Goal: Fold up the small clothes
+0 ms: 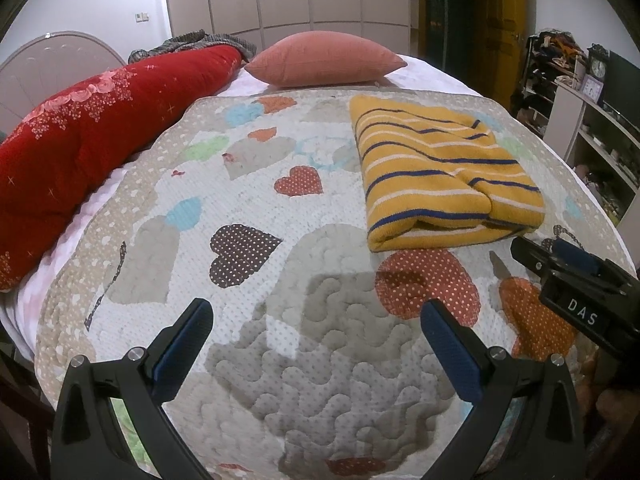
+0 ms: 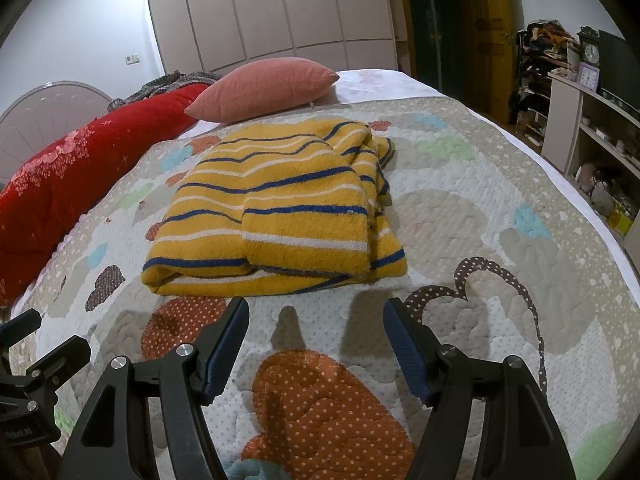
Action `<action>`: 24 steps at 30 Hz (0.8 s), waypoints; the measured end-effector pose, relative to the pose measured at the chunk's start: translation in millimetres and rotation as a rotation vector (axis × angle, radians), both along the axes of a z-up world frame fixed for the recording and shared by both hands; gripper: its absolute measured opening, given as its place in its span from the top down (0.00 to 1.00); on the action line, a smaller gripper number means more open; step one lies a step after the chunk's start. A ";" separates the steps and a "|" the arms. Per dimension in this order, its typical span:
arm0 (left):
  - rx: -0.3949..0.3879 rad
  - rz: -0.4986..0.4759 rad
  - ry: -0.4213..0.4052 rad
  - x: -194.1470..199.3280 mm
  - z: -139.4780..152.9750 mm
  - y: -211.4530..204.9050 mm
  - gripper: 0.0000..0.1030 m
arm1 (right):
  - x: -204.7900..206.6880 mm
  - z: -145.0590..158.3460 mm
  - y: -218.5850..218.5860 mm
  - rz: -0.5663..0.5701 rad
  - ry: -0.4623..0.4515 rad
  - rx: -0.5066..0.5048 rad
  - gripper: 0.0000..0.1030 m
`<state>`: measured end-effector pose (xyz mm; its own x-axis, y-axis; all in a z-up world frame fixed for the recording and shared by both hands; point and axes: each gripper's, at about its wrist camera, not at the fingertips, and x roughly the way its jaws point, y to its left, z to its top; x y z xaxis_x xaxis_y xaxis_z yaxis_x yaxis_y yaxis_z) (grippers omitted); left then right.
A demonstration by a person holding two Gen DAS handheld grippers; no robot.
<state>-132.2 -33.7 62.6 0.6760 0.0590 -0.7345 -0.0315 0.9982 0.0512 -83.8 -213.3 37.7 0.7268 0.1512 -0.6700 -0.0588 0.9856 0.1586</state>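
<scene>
We open on the bed, its patchwork quilt (image 1: pixel 248 264) spread flat and wide, which gives us a firm, roomy surface to fold on. Along the far left runs the long red bolster (image 1: pixel 80 136), and at the head sits the pink pillow (image 2: pixel 264 90), both pushed well clear of the working patch. Now the main event: the yellow striped garment (image 2: pixel 280 208) lies on the quilt just ahead of us, already doubled into a thick rectangle with its fold edge facing us and some loose layers bunched along its right side. We judge it nearly done, perhaps one tidy-up or a final fold left. And the tools: our right gripper (image 2: pixel 316 344) hovers just short of that near edge, jaws wide and holding nothing, well lined up to pinch it. Our left gripper (image 1: pixel 316 344) hangs over bare quilt to the garment's left, jaws equally wide, empty, waiting its turn.
</scene>
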 end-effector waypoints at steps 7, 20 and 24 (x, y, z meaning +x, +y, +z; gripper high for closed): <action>-0.004 0.000 0.005 0.5 -1.9 1.5 0.00 | 0.8 -2.0 3.2 0.002 0.005 -0.004 0.27; -0.013 -0.003 0.019 1.1 -7.9 2.4 0.00 | 2.4 -7.6 3.6 0.002 0.016 -0.006 0.27; -0.017 -0.004 0.025 1.5 -9.6 2.7 0.00 | 2.9 -7.5 3.4 0.003 0.016 -0.005 0.26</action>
